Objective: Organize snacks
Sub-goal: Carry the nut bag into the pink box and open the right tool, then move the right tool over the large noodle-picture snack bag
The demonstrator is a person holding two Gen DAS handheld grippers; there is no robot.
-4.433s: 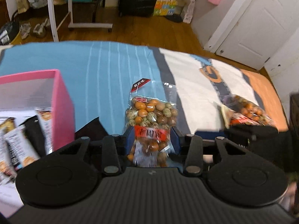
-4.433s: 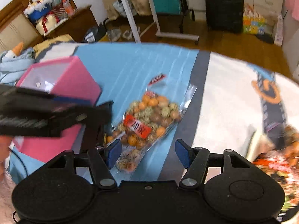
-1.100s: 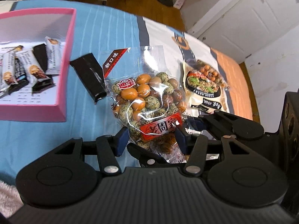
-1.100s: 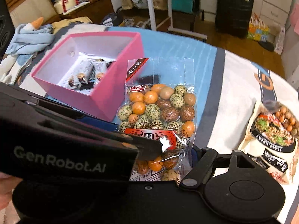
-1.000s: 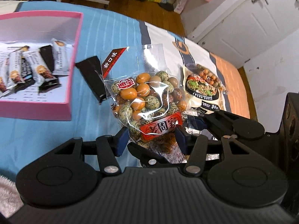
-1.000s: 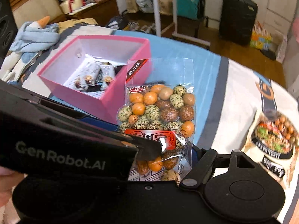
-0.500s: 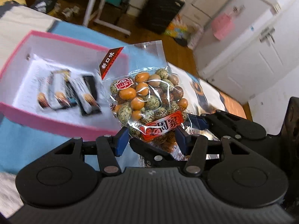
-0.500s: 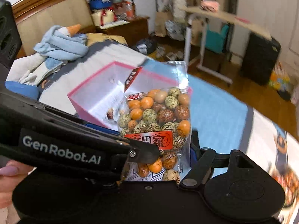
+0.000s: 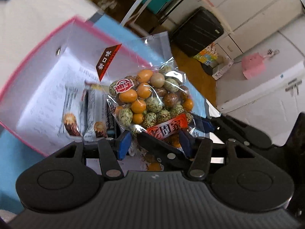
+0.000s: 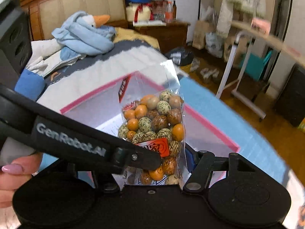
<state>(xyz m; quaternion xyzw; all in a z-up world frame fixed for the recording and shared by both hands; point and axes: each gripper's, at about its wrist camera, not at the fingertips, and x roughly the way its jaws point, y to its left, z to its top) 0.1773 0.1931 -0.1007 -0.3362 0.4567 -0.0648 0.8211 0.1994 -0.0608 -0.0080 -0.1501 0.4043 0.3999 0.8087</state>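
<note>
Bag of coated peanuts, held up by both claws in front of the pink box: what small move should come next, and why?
Probably lower the bag of coated peanuts into the pink box. It hangs clear of the bed with the left claw and right claw at its bottom end, and the box stands open behind it with wrapped snack bars lying inside and bare floor beside them.

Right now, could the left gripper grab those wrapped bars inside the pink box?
Probably not: the left gripper is clamped on the nut bag, which hangs between it and the bars.
</note>
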